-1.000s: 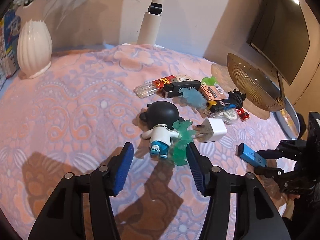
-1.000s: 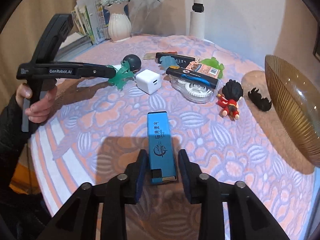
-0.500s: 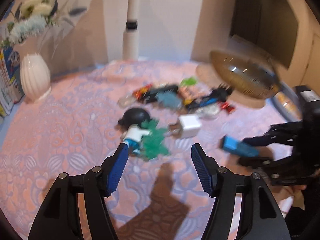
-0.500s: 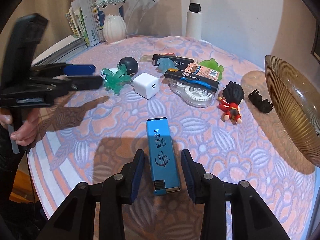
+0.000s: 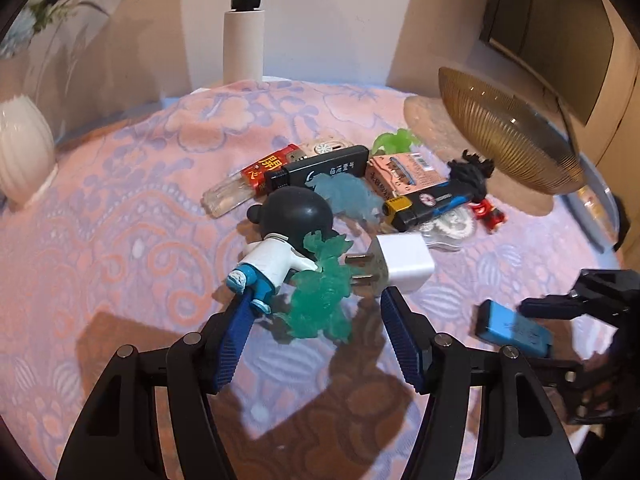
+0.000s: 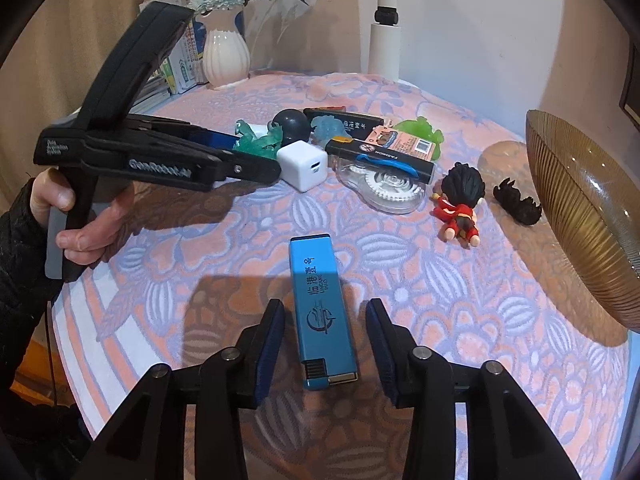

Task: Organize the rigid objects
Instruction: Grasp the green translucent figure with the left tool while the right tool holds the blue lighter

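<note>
A blue lighter point(image 6: 323, 310) lies flat on the patterned cloth point(image 6: 440, 280) at lower centre, long axis running up the frame, its striker end nearest the camera. The right gripper point(image 6: 325, 332) has just been opening, pads clear of it. The left gripper point(image 5: 314, 326) stands open around a green figurine point(image 5: 320, 296).

A home: flower vase point(image 6: 225, 53) and magazines point(image 6: 176, 68) on a blanket-covered table point(image 6: 440, 280).

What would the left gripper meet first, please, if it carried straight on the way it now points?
Most likely the green translucent figure: it lies just ahead, between the open fingers of the left gripper. The black-haired doll lies beside it, though depth is hard to judge.
</note>
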The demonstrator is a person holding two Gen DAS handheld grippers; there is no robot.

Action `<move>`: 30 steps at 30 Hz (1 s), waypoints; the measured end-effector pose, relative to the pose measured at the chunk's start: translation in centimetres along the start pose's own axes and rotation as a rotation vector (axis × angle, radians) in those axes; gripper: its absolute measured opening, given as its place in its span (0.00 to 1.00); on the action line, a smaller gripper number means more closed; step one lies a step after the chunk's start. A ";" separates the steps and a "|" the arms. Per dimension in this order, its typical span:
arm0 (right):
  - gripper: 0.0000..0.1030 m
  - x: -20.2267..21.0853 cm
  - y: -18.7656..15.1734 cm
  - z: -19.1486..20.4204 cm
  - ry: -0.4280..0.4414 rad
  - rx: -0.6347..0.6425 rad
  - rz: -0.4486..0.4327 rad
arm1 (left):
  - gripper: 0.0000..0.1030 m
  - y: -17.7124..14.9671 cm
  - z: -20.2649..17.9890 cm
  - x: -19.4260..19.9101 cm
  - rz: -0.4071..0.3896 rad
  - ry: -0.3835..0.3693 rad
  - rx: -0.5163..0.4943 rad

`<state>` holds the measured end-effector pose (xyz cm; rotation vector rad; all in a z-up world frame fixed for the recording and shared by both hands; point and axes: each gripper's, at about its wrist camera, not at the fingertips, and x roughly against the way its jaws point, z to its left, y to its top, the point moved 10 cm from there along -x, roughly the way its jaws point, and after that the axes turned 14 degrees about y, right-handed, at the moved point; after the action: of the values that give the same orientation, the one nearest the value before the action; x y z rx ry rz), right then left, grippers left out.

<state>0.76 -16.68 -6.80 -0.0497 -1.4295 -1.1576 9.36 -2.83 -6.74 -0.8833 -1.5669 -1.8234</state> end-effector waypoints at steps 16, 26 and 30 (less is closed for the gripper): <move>0.27 -0.1 -0.4 2.2 0.054 0.120 0.005 | 0.48 -5.3 5.5 4.7 -0.021 0.067 0.055; 0.43 -0.4 -0.2 1.2 0.060 0.052 0.009 | 0.48 -3.8 2.7 3.4 -0.007 0.165 0.040; 0.59 -0.9 0.2 0.1 -0.017 -0.004 0.013 | 0.45 -3.2 3.1 3.0 -0.011 0.218 0.051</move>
<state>1.04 -15.93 -7.35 -0.0720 -1.4395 -1.1518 5.34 0.69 -6.02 -0.6296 -1.4762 -1.8123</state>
